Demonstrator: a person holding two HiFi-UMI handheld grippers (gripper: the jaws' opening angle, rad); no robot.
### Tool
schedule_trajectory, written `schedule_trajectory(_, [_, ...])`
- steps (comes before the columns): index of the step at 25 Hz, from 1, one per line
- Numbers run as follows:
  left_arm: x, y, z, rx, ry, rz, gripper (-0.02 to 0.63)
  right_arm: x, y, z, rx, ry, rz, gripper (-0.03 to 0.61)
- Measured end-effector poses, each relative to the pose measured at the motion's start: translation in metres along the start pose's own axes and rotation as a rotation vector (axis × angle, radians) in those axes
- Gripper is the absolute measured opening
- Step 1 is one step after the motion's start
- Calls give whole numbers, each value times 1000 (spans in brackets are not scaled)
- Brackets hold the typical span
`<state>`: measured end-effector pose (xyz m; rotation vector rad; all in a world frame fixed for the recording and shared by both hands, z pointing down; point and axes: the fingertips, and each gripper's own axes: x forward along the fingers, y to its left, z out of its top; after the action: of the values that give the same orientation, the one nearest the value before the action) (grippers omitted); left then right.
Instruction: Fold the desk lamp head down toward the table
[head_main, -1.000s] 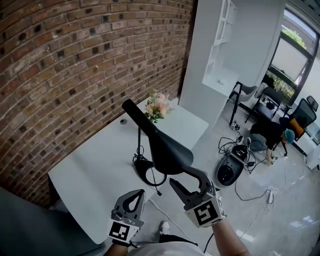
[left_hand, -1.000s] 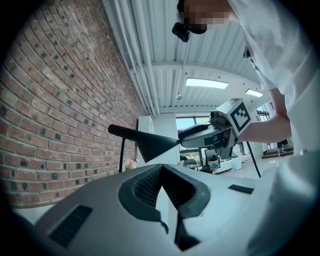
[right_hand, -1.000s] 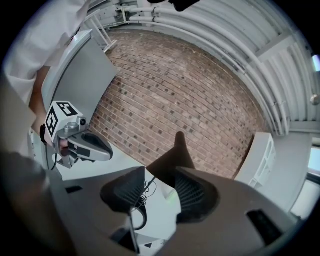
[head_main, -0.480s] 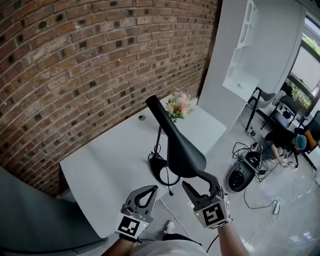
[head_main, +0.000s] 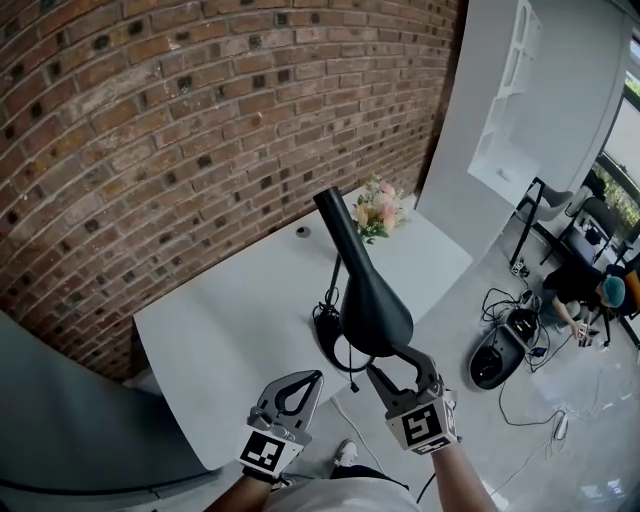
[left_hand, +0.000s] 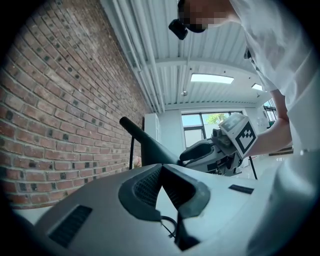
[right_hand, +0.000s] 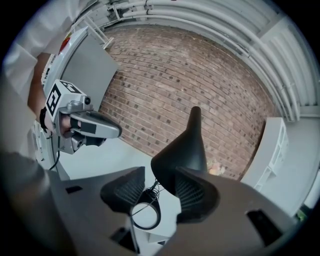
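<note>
A bunch of pink flowers stands by the brick wall, with a white shelf unit beyond and tangled cables on the grey floor.

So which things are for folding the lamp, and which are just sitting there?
For the job: lamp head, right gripper (open), table.
Just sitting there: flowers, left gripper (shut, empty), black machine on the floor.

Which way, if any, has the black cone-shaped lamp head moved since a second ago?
No. The black cone-shaped lamp head sits at the same tilt beside the pink flower bunch; only the view shifted.
</note>
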<state>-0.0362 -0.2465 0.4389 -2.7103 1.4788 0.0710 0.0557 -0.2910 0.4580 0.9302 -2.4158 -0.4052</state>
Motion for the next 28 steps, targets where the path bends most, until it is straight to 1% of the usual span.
schedule_trajectory(13, [0,5,-6,15,33,53,8,26,7,-15,-19,-15,55,187])
schedule_trajectory(28, [0,1,-5,53,52,85,8,42,11,-24,3,-36,108,187])
